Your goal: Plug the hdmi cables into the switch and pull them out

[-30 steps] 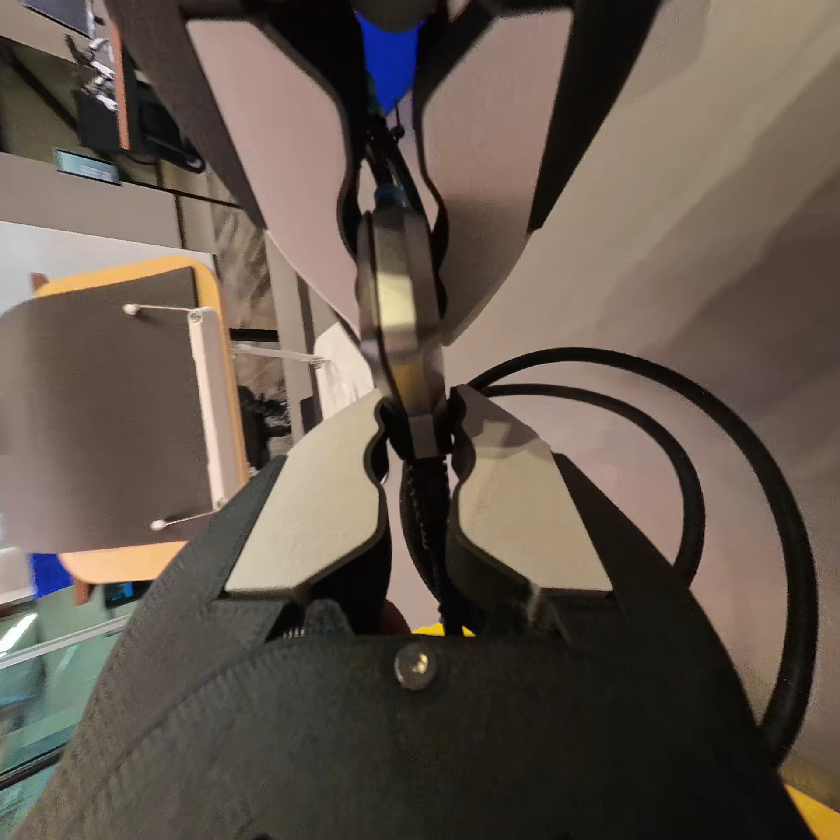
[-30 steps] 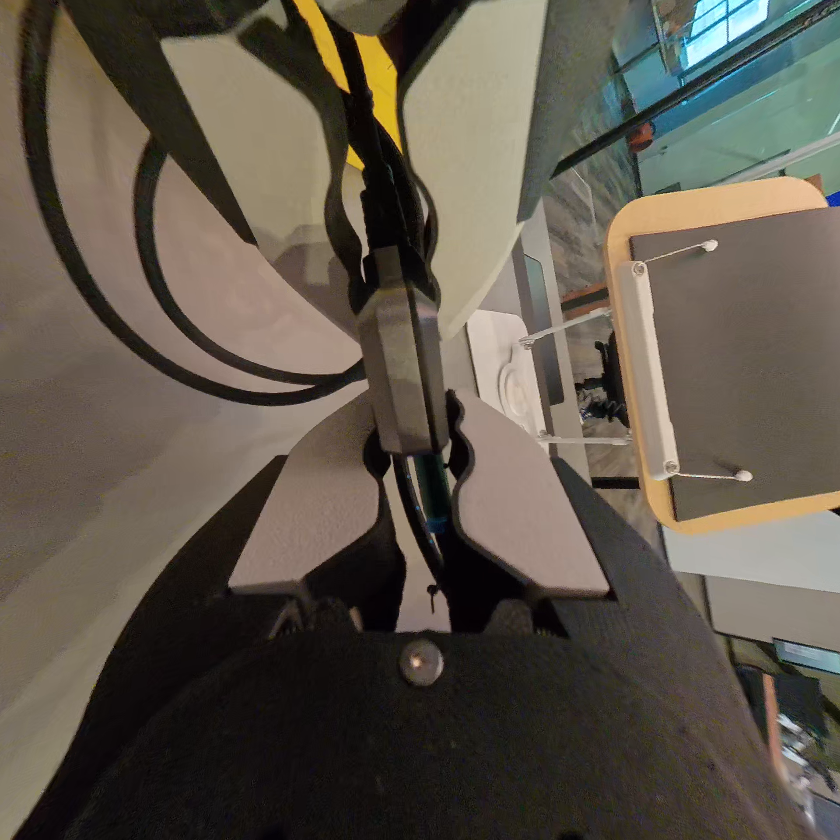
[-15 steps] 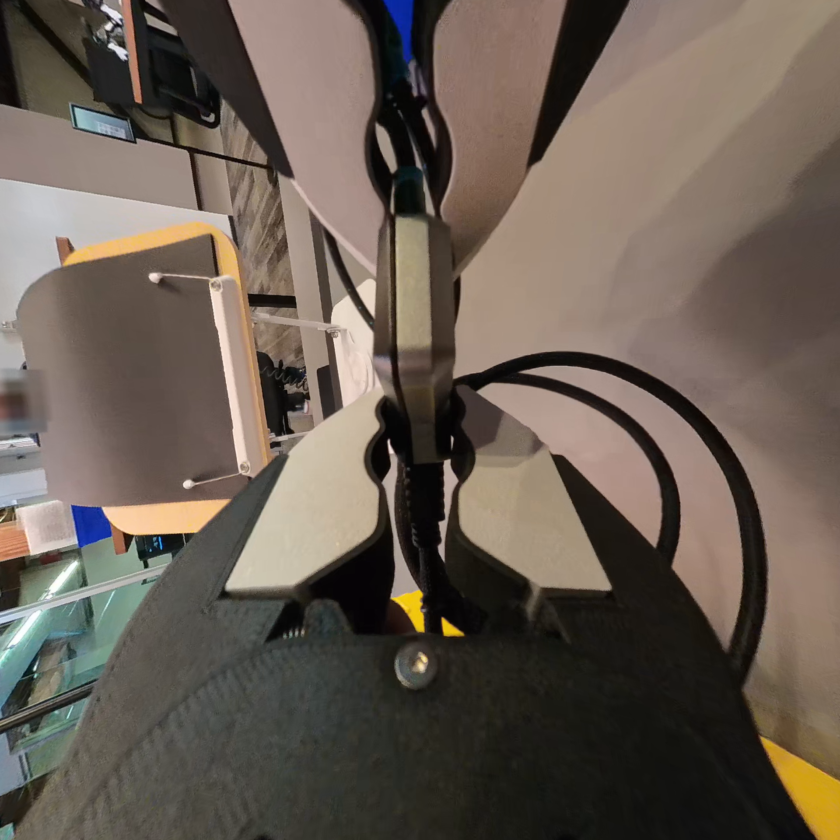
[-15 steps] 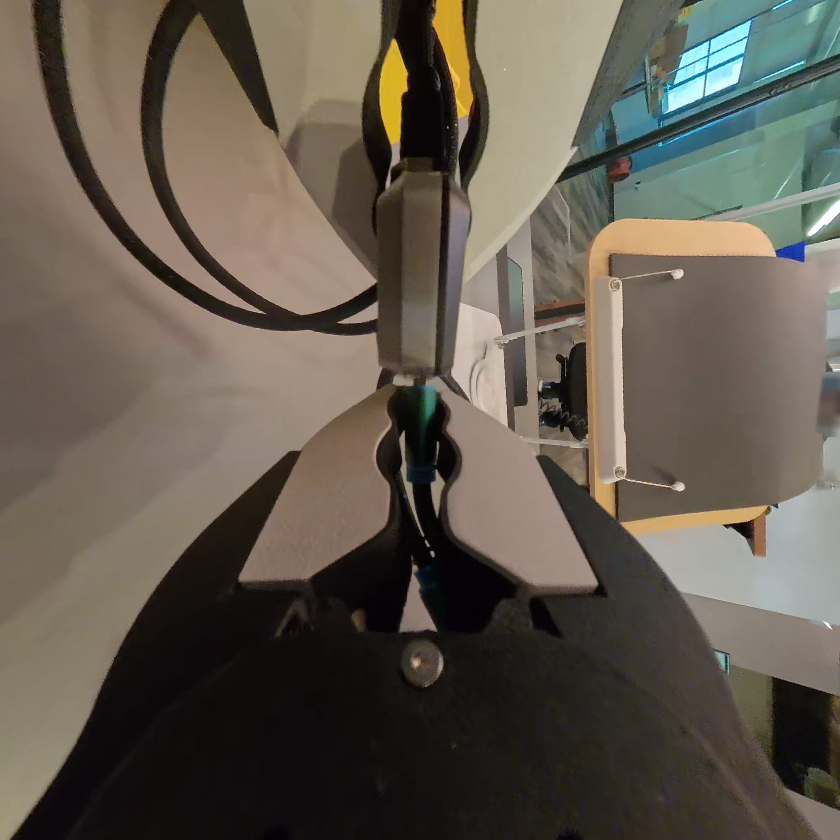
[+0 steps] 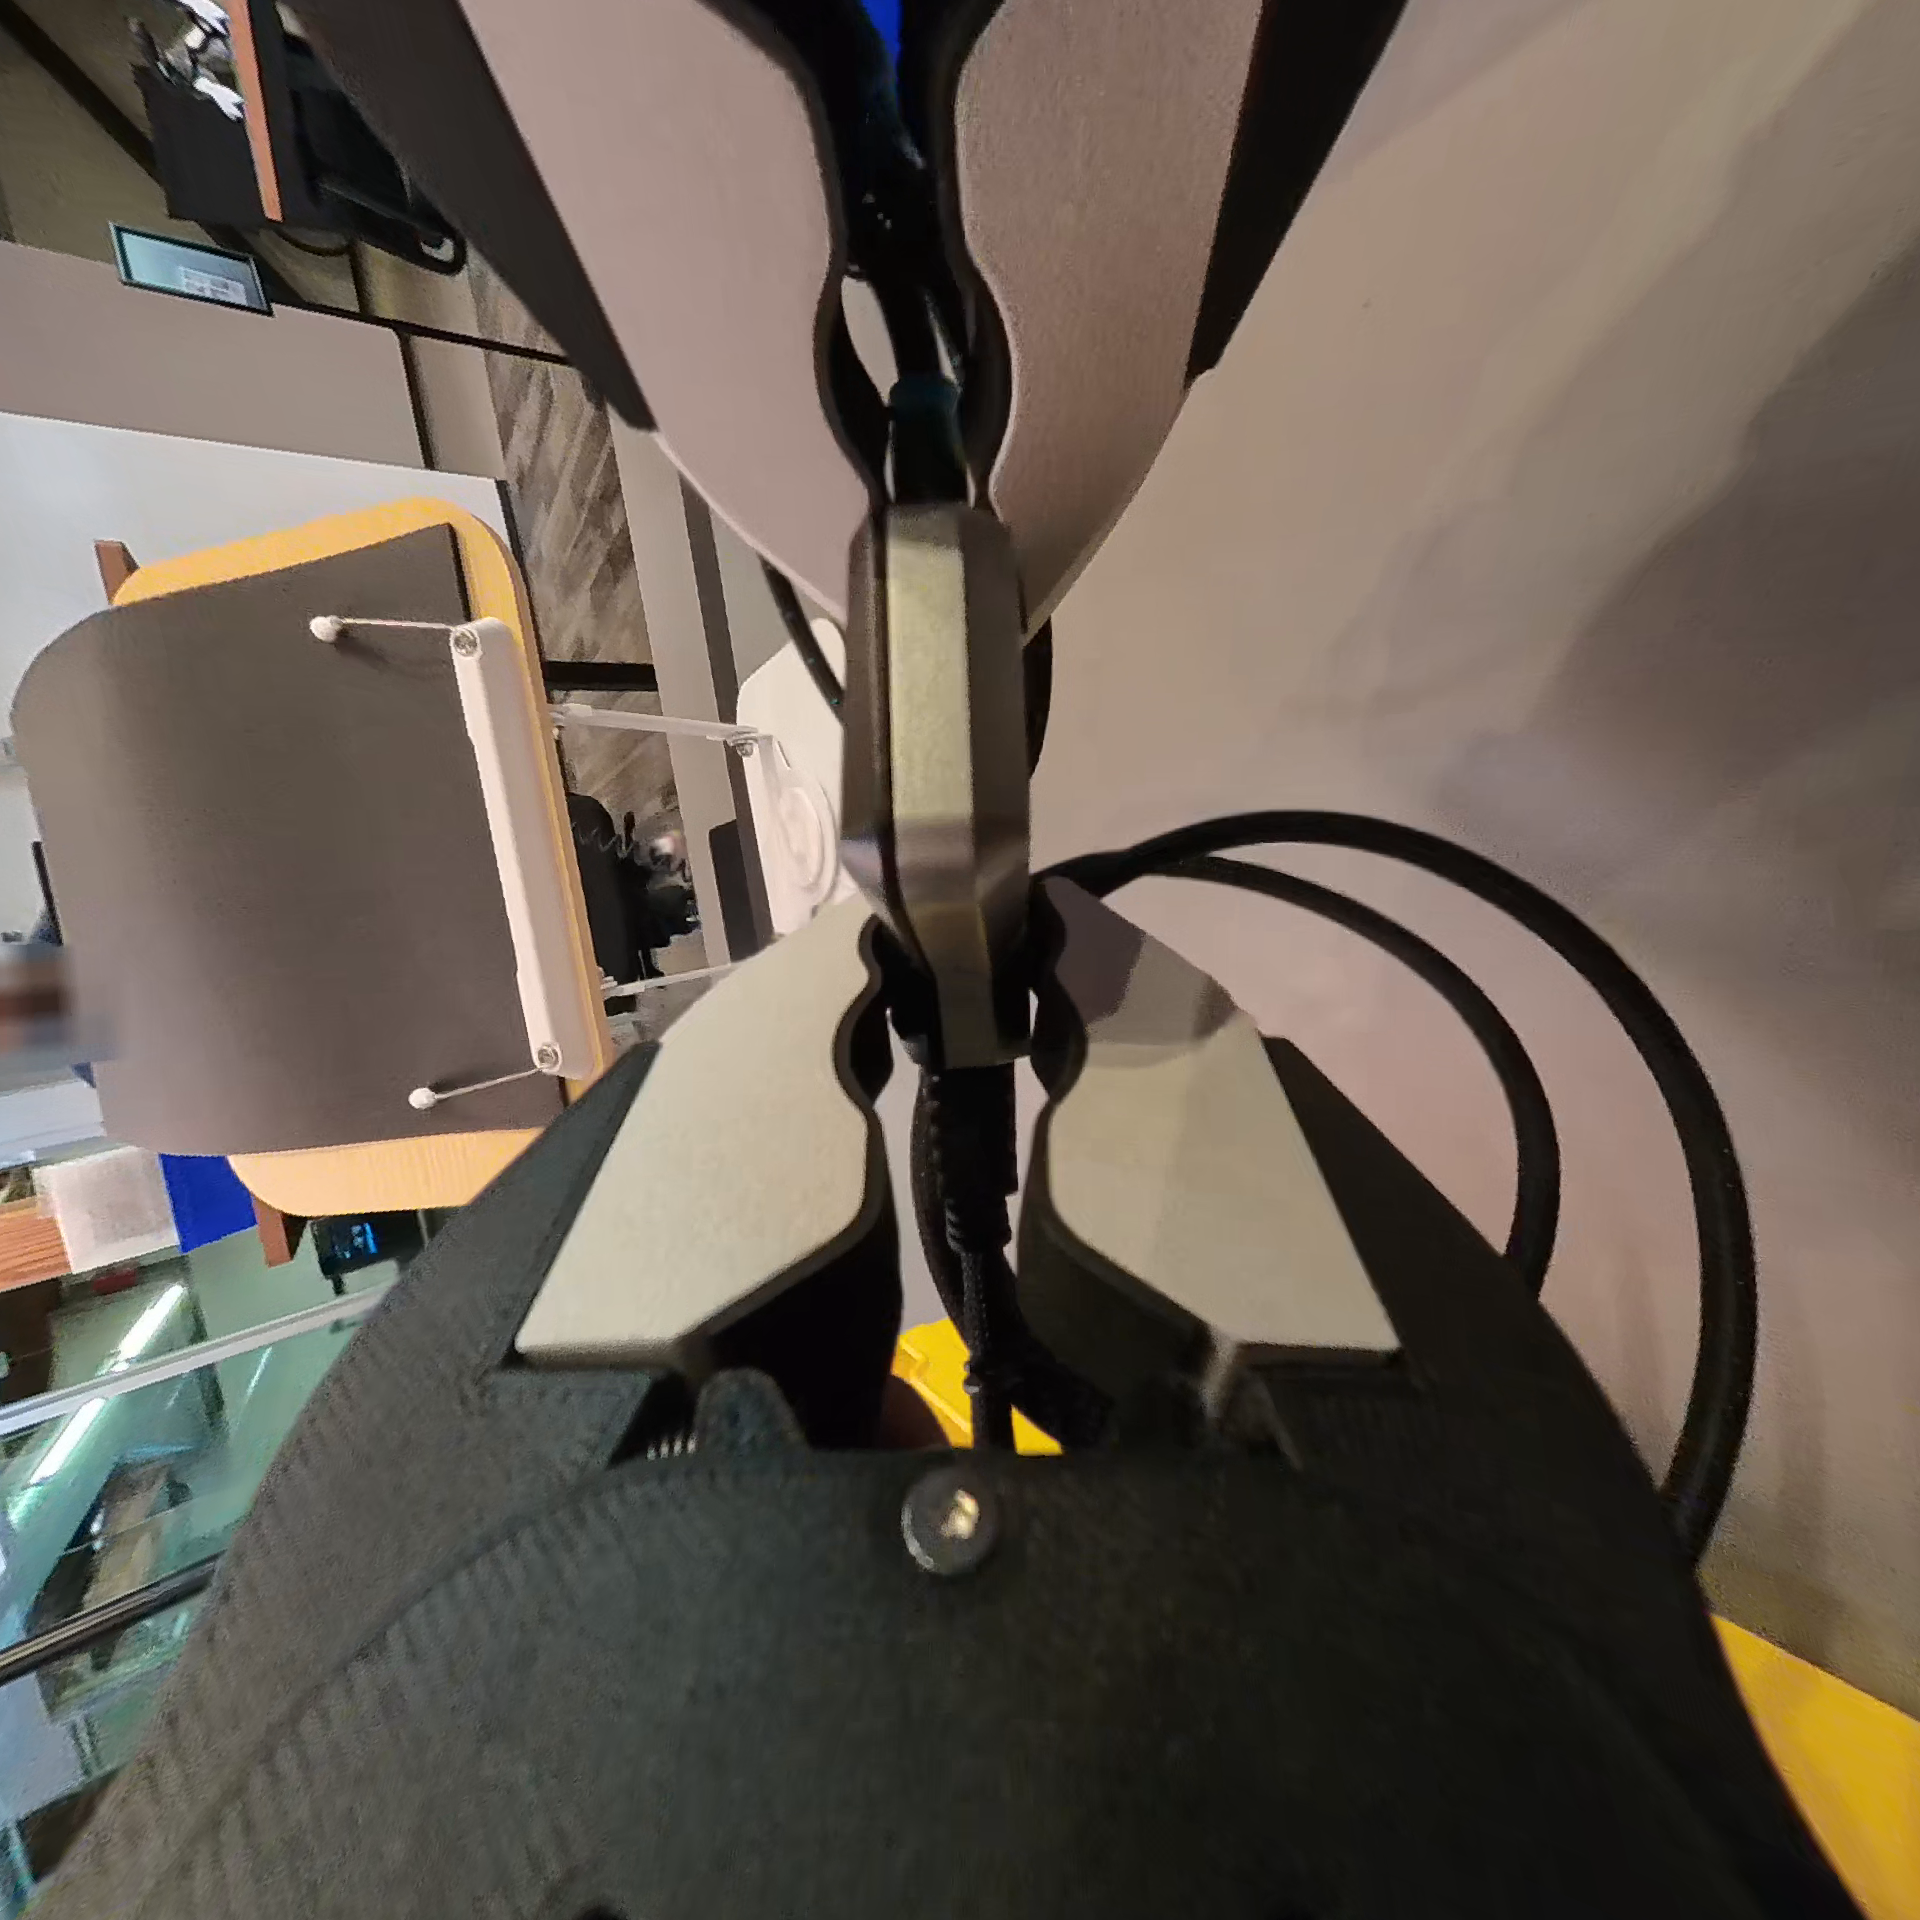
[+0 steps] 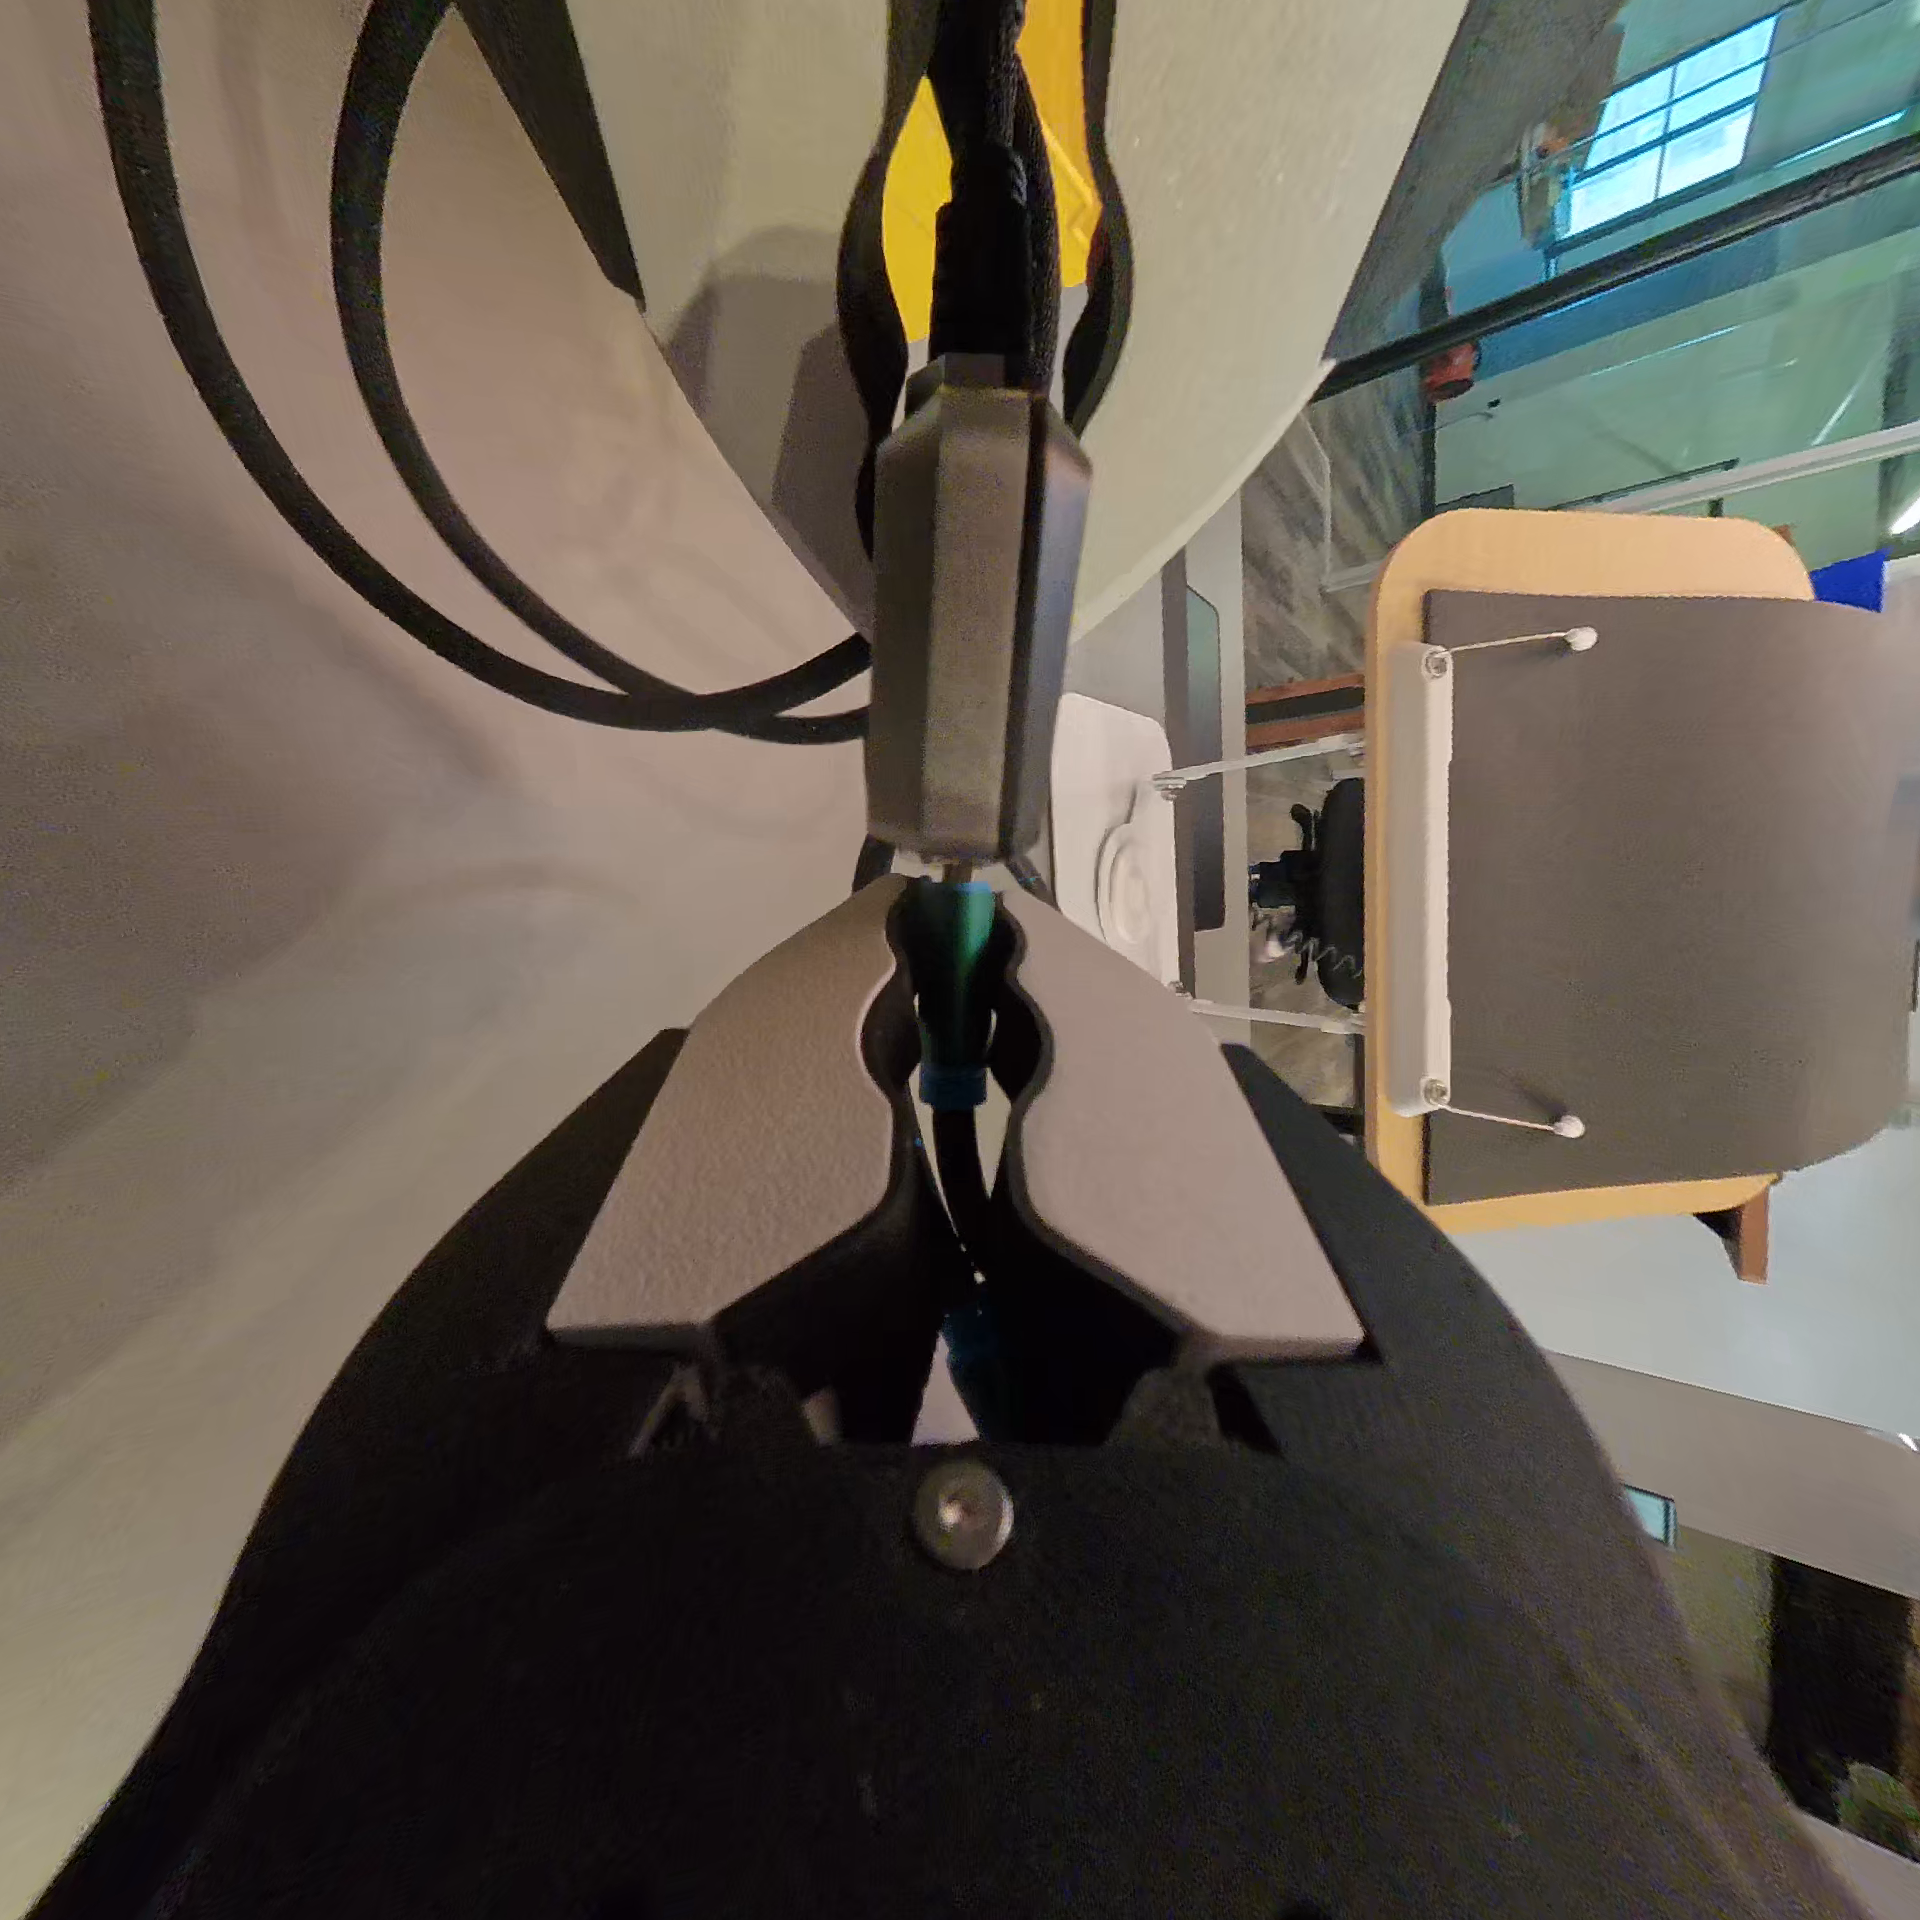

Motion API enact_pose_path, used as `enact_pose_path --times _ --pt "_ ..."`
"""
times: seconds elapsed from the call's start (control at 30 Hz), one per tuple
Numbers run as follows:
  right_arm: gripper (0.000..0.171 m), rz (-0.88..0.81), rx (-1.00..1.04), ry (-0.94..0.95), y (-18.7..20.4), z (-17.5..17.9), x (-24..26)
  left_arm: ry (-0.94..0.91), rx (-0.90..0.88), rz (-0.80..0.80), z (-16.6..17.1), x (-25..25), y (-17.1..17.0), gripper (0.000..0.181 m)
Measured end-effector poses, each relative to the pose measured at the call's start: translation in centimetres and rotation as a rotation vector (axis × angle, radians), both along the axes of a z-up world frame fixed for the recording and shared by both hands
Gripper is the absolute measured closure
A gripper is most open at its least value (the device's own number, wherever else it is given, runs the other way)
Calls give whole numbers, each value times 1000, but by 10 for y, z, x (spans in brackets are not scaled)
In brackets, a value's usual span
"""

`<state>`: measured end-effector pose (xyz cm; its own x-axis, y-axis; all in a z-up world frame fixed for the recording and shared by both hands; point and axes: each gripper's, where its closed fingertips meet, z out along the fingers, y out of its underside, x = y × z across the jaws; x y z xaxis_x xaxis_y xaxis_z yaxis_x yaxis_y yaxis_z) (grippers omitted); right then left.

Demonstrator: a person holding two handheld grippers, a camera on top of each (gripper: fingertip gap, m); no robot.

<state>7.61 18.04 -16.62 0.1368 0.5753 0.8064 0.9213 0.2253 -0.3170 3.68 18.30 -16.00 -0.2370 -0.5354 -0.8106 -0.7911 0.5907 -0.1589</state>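
Observation:
A grey metal switch (image 5: pixel 935 727) hangs in the air between my two grippers. My left gripper (image 5: pixel 956 935) is shut on its near end, where a braided black cable (image 5: pixel 966 1195) leaves it. In the right wrist view the switch (image 6: pixel 966 623) stands just past my right gripper (image 6: pixel 951 904), which is shut on a teal HDMI plug (image 6: pixel 961 935) that meets the switch's end. A thin strip of metal shows at that joint. Each gripper faces the other: the right gripper (image 5: pixel 925 520) is at the top of the left wrist view, and the left gripper (image 6: pixel 977 343) is at the top of the right wrist view.
Black cable loops (image 5: pixel 1558 1039) lie on the pale table (image 5: pixel 1455 468); they also show in the right wrist view (image 6: pixel 416 520). A wood-edged board with a dark panel (image 5: pixel 312 883) stands beyond the table edge. A yellow object (image 5: pixel 1818 1714) lies behind my left gripper. My hands' fingertips stand some 4 cm from each other.
The grippers have drawn a little apart. The switch end that sat between my right fingertips now stands just beyond them, and the teal plug shows at the tips.

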Motion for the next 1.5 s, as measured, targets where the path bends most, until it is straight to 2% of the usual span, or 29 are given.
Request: enact_pose_path --times 0.57,0.87,1.0,1.27,1.4,1.5 --pt "163 29 -46 20 -12 10 6 -144 -163 89 7 2 -13 158" --pt "162 141 -119 70 -26 24 3 -274 -249 75 19 3 -30 158" --pt "162 73 -69 -60 -25 18 5 -222 -186 132 13 -1 -29 158" --pt "163 101 -100 32 -32 34 -1 -265 -202 122 28 -1 -34 158" --pt "156 86 -106 14 -33 32 -3 -236 -167 135 30 -2 -35 158" --pt "159 55 -63 -30 -32 28 -4 -221 -142 141 27 -1 -35 159"
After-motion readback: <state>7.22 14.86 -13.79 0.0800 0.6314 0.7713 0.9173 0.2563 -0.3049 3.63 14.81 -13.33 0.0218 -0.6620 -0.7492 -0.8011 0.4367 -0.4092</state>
